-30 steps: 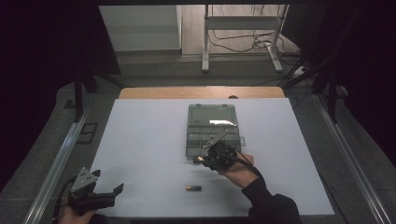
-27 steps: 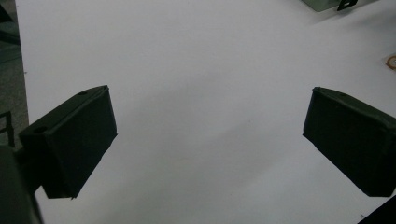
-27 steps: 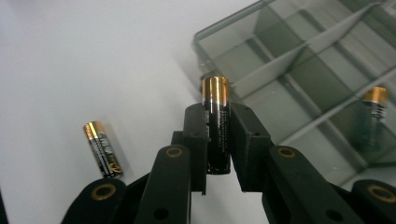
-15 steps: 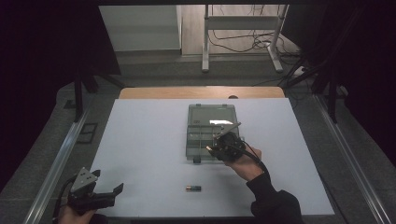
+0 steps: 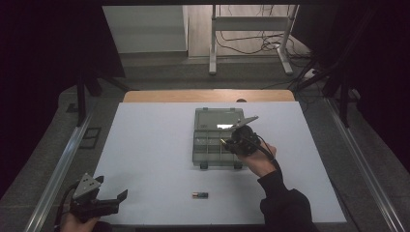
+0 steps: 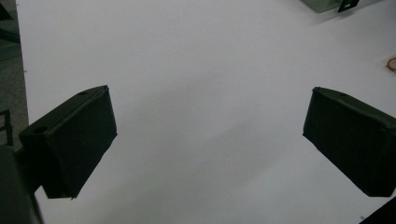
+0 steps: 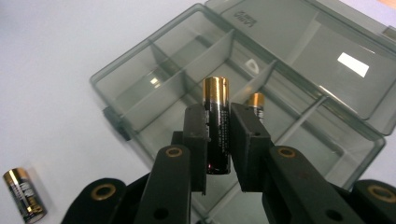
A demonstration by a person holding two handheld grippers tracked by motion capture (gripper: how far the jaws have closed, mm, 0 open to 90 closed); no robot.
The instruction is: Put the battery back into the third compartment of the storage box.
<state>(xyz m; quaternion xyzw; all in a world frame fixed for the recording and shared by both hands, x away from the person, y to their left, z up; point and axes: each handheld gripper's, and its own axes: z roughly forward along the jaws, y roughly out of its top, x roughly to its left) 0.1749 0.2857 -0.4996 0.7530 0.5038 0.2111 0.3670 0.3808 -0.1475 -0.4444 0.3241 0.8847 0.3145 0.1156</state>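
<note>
We see the box as smoky translucent plastic, glossy; the held battery has a shiny gold-and-black wrap; the table looks matt white; the right gripper matt black.

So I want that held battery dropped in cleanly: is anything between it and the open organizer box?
Nothing visible blocks it. The right gripper holds the battery upright above the box, whose lid lies open. One battery already stands in a compartment just behind, so pick a free one.
</note>
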